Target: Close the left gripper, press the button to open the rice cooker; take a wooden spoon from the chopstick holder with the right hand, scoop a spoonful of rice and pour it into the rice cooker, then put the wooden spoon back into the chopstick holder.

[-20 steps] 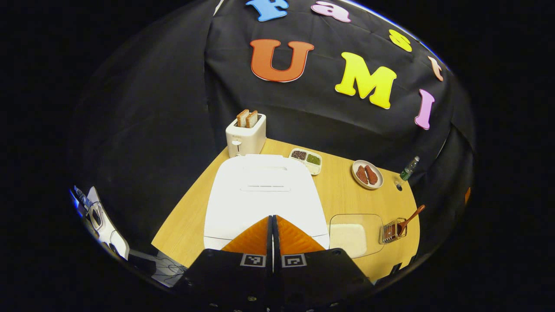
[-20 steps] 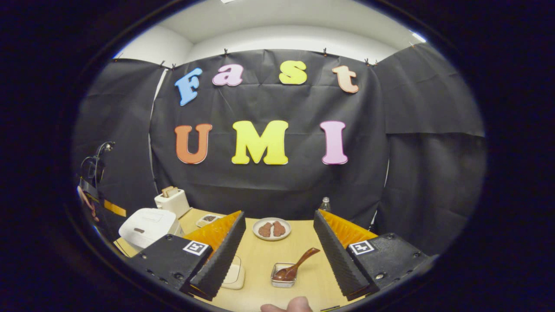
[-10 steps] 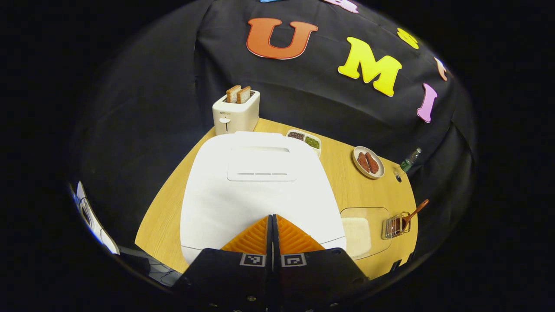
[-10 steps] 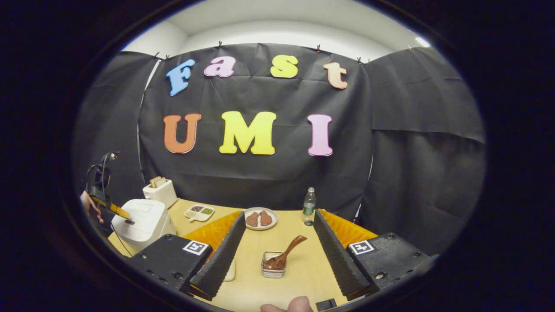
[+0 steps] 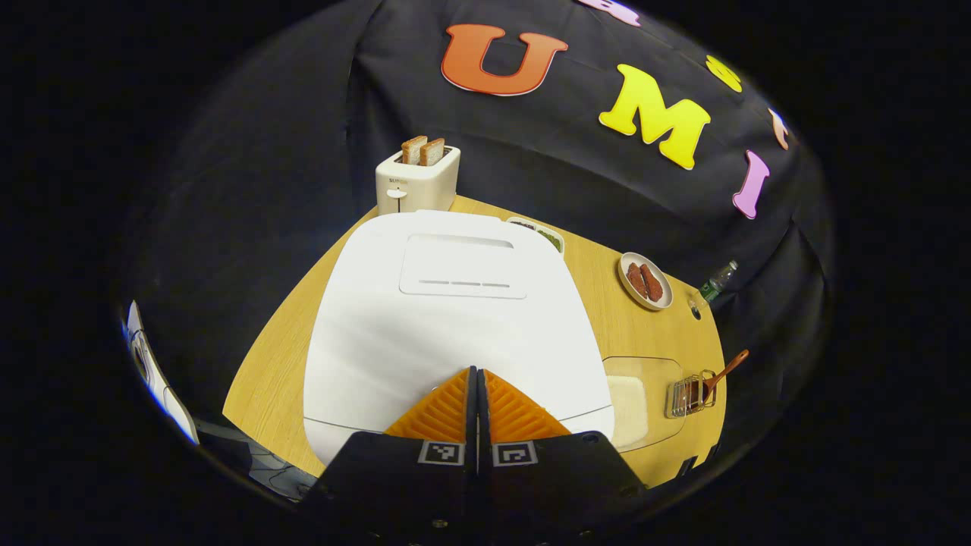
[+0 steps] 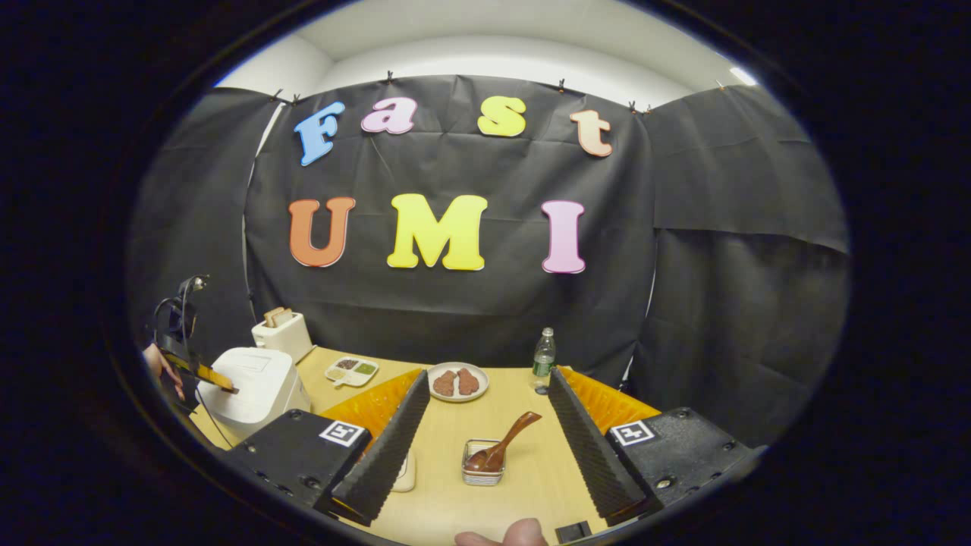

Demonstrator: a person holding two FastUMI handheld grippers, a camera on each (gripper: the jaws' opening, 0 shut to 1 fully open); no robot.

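While left claw (image 5: 476, 373) is clenched, tips at rice cooker (image 5: 447, 318) front edge | right claw (image 6: 485, 425) spread, wooden spoon (image 6: 502, 449) straight ahead, handle tilted up-right.

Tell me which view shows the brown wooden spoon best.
The right gripper view: the brown wooden spoon sits centred between the open right gripper, bowl down in the wire chopstick holder. The left gripper view shows it small at the table's edge.

In the right gripper view the right gripper (image 6: 482, 421) hangs wide-jawed over bare table (image 6: 523, 474), with open room down to the spoon (image 6: 504, 447) in its holder (image 6: 482, 472). The plate (image 6: 457, 381) and bottle (image 6: 543, 356) stand well behind. The cooker (image 5: 455, 318) bulks at the left, lid down.
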